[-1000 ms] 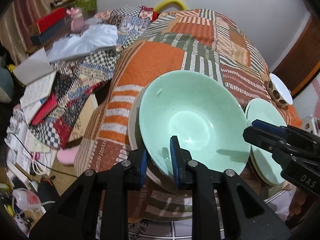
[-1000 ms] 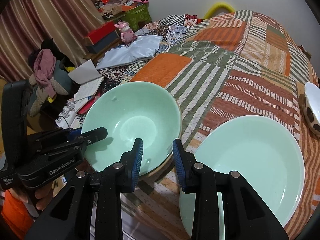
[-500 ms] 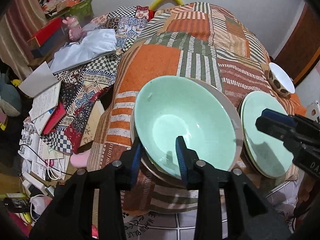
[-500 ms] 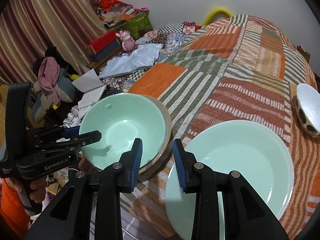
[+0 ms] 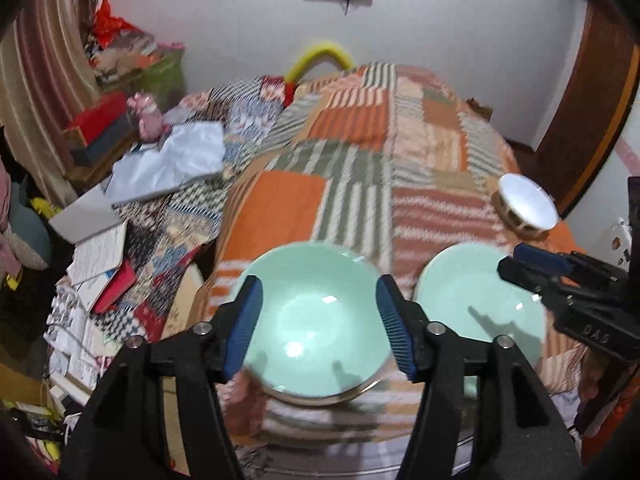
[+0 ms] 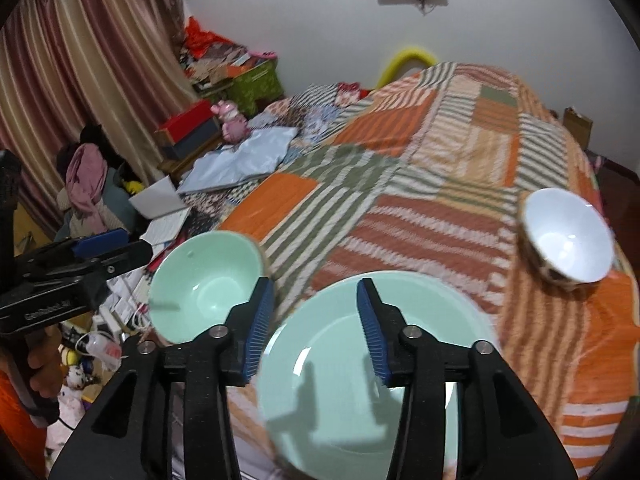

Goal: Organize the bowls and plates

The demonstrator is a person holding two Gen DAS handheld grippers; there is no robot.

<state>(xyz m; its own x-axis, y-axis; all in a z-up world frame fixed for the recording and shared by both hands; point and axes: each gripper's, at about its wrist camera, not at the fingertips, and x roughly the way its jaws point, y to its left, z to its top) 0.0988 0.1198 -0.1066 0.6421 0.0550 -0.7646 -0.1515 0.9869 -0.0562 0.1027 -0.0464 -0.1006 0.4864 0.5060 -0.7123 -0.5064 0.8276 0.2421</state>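
Mint-green is the theme down at the bottom of both views. Nearest, the left gripper (image 5: 318, 322) hangs over the green bowl (image 5: 316, 320), jaws opening with nothing pinched between them; the bowl just shows through the gap. It looks nested on a paler dish whose rim (image 5: 320, 400) peeks out underneath, so I'd guess that stack is done. The right gripper (image 6: 316, 328) is also opening and empty above the green plate (image 6: 360, 380), which sits flat at the lower middle of its view, beside the bowl. Both rest near the quilt's (image 5: 360, 184) front edge, probably to keep them in easy reach. Further back, right side, the white bowl (image 6: 568, 236) sits alone, likely next.
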